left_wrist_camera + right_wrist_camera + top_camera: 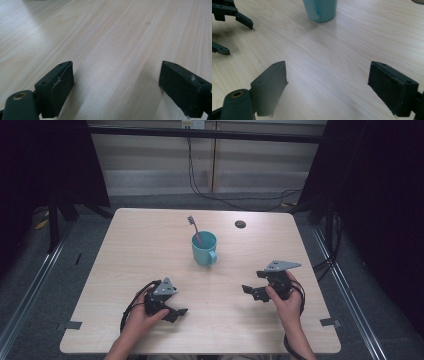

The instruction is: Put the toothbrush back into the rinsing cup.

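my left tool (172, 307) rests low on the pale wood-grain desk (130, 250), hand wrapped behind it, its flat black padded jaws spread wide over bare wood. the teal mug (204, 248) stands upright near the desk's middle, well apart from both tools, smooth and glossy, handle toward me, a pink-handled toothbrush (194, 227) leaning inside. my right tool (254, 290) sits at the desk's right, angled inward, jaws spread and holding nothing.

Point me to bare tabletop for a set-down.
Free: the left half between the table edge and the mug; the near strip between the left gripper and right gripper. Tightest around the mug with its toothbrush and the dark disc.
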Available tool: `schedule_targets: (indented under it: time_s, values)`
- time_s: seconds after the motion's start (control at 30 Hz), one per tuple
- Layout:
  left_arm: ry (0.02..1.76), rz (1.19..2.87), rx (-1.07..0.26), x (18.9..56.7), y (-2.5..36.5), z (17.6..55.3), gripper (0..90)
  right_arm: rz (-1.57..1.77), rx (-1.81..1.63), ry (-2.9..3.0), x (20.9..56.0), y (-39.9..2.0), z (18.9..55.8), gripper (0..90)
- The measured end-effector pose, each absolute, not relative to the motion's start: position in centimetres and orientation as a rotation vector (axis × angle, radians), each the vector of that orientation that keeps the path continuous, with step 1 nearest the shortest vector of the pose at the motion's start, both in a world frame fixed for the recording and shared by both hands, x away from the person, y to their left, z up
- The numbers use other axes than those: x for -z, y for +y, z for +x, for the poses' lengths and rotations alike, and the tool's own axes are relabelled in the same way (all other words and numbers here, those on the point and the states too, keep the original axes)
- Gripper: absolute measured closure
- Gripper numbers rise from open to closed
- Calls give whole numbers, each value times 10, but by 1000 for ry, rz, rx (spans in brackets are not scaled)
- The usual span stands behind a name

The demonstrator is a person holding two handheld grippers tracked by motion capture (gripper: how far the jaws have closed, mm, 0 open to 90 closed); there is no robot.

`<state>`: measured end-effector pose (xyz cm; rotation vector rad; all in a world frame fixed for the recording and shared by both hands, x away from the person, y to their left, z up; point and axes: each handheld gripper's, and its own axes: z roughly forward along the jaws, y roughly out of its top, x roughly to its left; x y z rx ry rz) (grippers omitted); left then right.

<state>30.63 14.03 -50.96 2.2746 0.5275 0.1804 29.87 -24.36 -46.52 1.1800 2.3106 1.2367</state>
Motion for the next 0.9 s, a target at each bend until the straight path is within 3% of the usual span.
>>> schedule_targets:
  time_s: [0.9]
  values:
    - [528, 2274, -180, 510, 140, 306, 124, 1167, -1144, 2350, 480, -256, 281, 146]
